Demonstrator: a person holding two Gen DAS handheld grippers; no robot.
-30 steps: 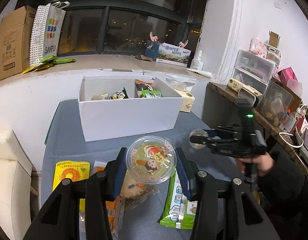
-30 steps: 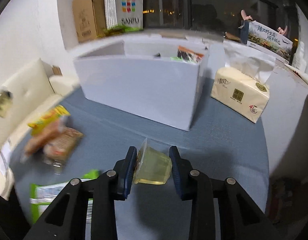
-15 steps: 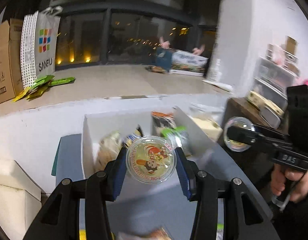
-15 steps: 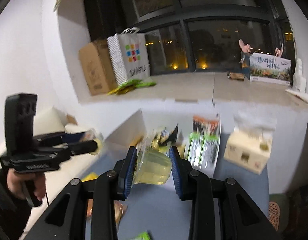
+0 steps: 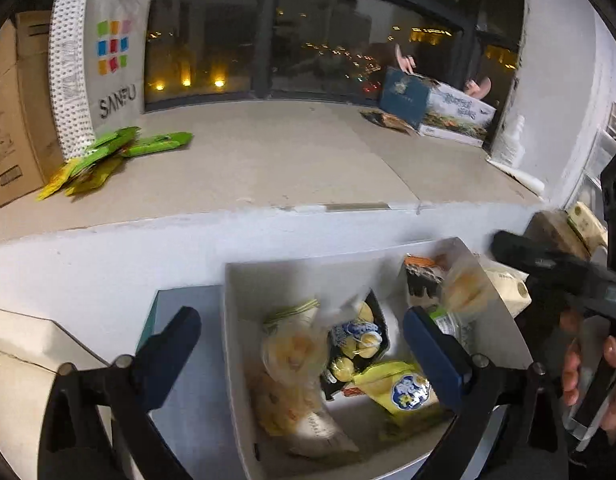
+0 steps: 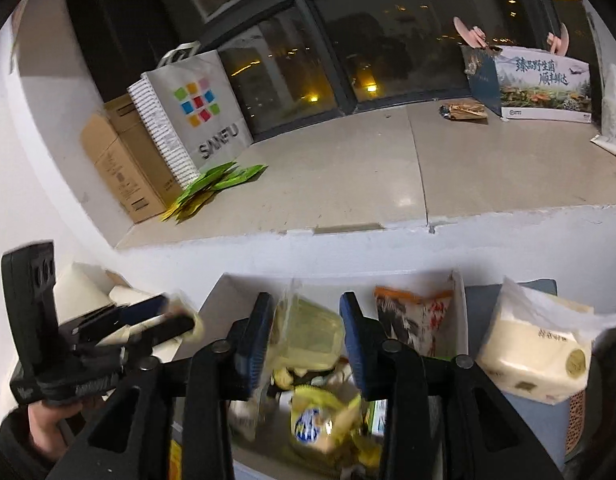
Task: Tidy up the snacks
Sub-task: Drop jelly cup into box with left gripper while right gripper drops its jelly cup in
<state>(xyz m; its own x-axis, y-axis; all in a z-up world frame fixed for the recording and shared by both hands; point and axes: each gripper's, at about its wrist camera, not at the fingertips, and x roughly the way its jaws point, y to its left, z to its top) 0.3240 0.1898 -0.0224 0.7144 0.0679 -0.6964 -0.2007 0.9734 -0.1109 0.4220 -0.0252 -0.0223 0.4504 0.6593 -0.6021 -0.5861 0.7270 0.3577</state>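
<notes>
The white box (image 5: pixel 236 360) holds several snack packs, among them a yellow bag (image 5: pixel 400 390). My left gripper (image 5: pixel 300 344) hangs over the box with its jaws wide apart and nothing between them. A blurred round jelly cup (image 5: pixel 288 348) shows below it inside the box. My right gripper (image 6: pixel 306 340) is shut on a clear yellowish jelly cup (image 6: pixel 308 338), held just above the box (image 6: pixel 460 312). The right gripper also shows in the left wrist view (image 5: pixel 476 276), over the box's right side.
A tissue pack (image 6: pixel 536 356) stands right of the box on the grey table (image 6: pixel 548 432). Behind runs a wide stone sill (image 5: pixel 268 168) with a SANFU bag (image 5: pixel 96 64), a cardboard box (image 5: pixel 12 112), green packets (image 5: pixel 116 152) and a printed carton (image 6: pixel 540 84).
My left gripper carried the cartoon-lid jelly cup over the box, opened and let it go. My right gripper moved its jelly cup from table height to above the box.
</notes>
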